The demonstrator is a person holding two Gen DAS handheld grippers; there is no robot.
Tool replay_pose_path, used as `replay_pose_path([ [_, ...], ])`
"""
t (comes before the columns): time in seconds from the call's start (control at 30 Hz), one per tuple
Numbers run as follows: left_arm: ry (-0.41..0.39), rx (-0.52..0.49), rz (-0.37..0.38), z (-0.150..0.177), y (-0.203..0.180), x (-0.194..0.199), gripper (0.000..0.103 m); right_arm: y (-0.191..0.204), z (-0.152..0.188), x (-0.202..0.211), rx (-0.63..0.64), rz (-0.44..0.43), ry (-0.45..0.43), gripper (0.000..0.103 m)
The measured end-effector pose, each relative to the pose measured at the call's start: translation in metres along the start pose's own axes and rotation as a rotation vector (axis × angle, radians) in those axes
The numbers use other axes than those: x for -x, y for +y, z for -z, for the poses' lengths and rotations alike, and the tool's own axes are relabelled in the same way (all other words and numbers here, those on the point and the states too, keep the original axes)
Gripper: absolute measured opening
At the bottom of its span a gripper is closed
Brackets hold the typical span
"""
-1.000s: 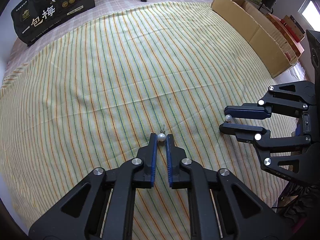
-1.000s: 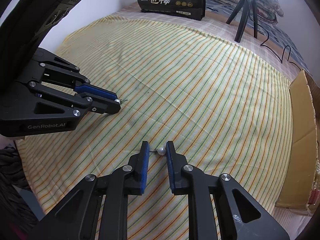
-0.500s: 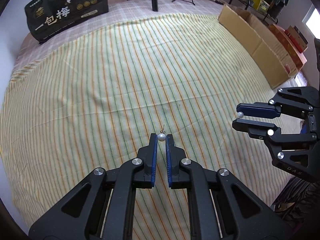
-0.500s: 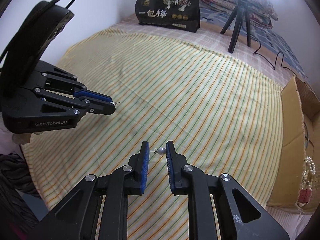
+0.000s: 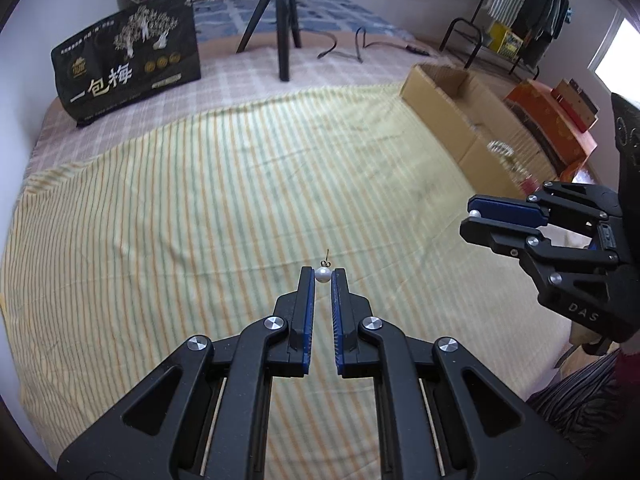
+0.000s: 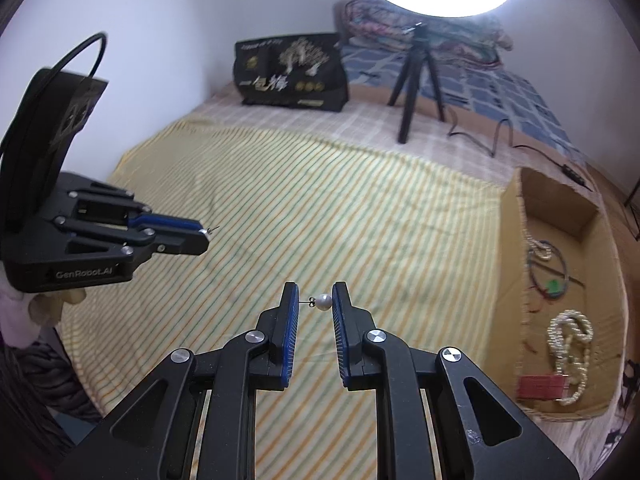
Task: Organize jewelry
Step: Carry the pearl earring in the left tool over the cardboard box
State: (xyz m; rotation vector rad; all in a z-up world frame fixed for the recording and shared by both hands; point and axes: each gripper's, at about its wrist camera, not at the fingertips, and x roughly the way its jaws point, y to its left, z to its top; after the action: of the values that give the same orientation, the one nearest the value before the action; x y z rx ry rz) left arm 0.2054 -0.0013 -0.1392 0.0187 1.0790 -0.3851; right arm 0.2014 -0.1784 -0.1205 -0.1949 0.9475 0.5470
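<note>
Striped yellow-and-green cloth (image 5: 200, 208) covers a bed, with a black printed bag (image 5: 128, 60) and a small camera tripod (image 5: 282, 20) at its far end and an open cardboard box (image 6: 516, 264) along one side. Inside the box lie a pearl necklace (image 6: 570, 344) and other strings of beads.

Both handheld grippers now hang clear above the cloth; a second ago they were down close to it, so each has lifted its piece away. The left gripper (image 5: 322, 276) has its blue pads nearly closed on a pearl stud earring (image 5: 322, 275), pinched across the pearl at the very tips, its post sticking out forward. The right gripper (image 6: 316, 301) holds a second pearl stud earring (image 6: 324, 301) lengthwise, post against one pad and pearl against the other, so its fingers stand slightly wider.

With the matching pair picked up, the likely next step is carrying them over to the box beside the other jewellery. Both grips are tip-only, so a slip looks possible.
</note>
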Motion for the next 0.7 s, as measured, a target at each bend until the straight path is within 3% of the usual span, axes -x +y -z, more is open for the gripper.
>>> replay_pose_path([
  [0.7, -0.113, -0.057, 0.094, -0.034, -0.091, 0.005, 0.006, -0.097, -0.007, 0.057, -0.157, 0.120, -0.091, 0.015],
])
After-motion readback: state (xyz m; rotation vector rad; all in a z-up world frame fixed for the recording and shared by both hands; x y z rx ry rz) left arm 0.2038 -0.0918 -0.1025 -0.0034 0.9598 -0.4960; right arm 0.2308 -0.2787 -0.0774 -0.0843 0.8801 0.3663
